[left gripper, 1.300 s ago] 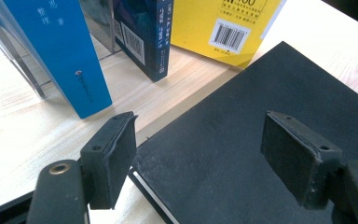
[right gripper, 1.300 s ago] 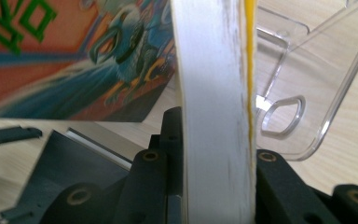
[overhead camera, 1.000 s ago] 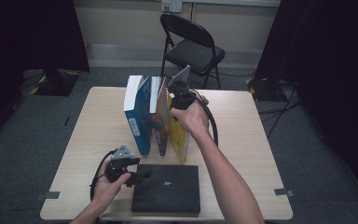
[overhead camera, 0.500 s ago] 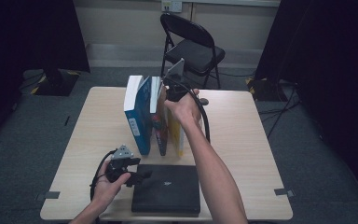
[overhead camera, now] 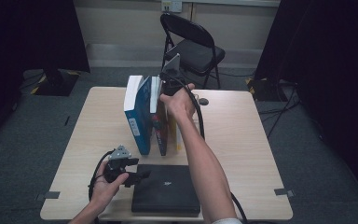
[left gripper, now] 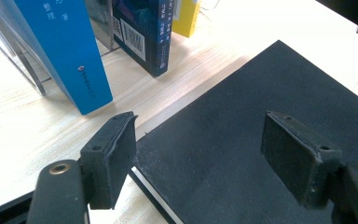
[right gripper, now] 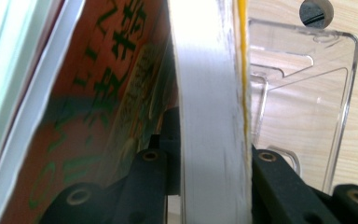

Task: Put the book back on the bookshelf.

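Right gripper (right gripper: pixel 209 163), clamped on the yellow book (right gripper: pixel 212 107), has shifted toward the table's (overhead camera: pixel 242 126) far edge, likely pulling it out; left gripper (left gripper: pixel 205 149) hangs open.

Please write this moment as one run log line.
right gripper: shut on yellow book | left gripper: open over black book

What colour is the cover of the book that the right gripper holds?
Yellow; the book shows best in the right gripper view.
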